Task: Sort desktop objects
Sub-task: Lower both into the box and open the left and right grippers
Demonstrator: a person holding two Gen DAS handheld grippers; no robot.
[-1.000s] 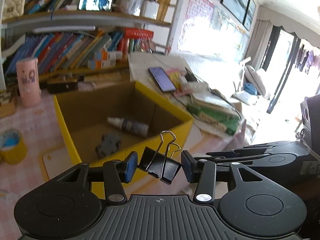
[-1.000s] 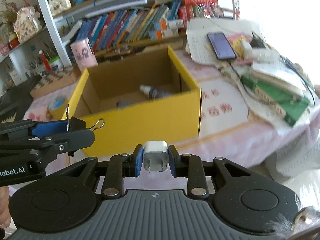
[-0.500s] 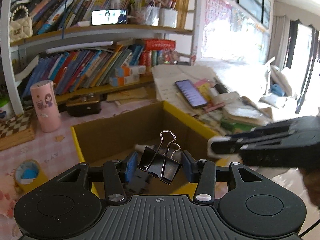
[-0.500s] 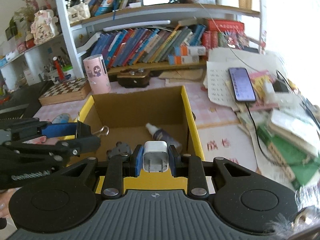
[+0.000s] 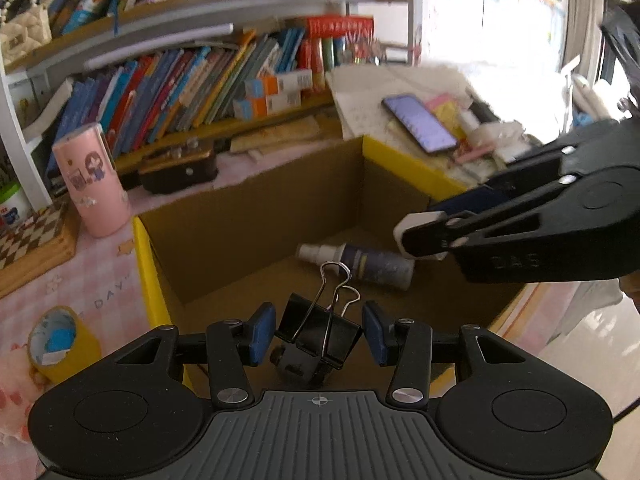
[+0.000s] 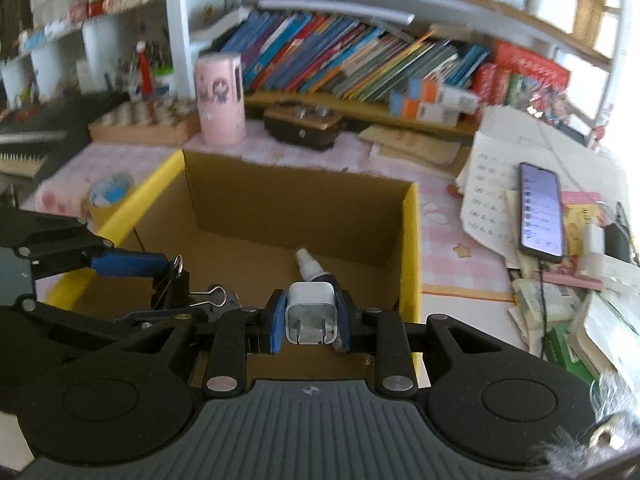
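A yellow cardboard box stands open on the pink table; it also shows in the right wrist view. A small spray bottle and a dark object lie inside. My left gripper is over the box, shut on a black binder clip, also seen in the right wrist view. My right gripper is over the box, shut on a white charger plug; its white tip shows in the left wrist view.
A yellow tape roll, a pink cup, a chessboard and a dark case lie left and behind the box. A phone, papers and books are piled to the right. Bookshelves stand behind.
Both grippers have moved forward and over the open box, still holding the binder clip and the charger plug. The box interior now fills the middle of both views.
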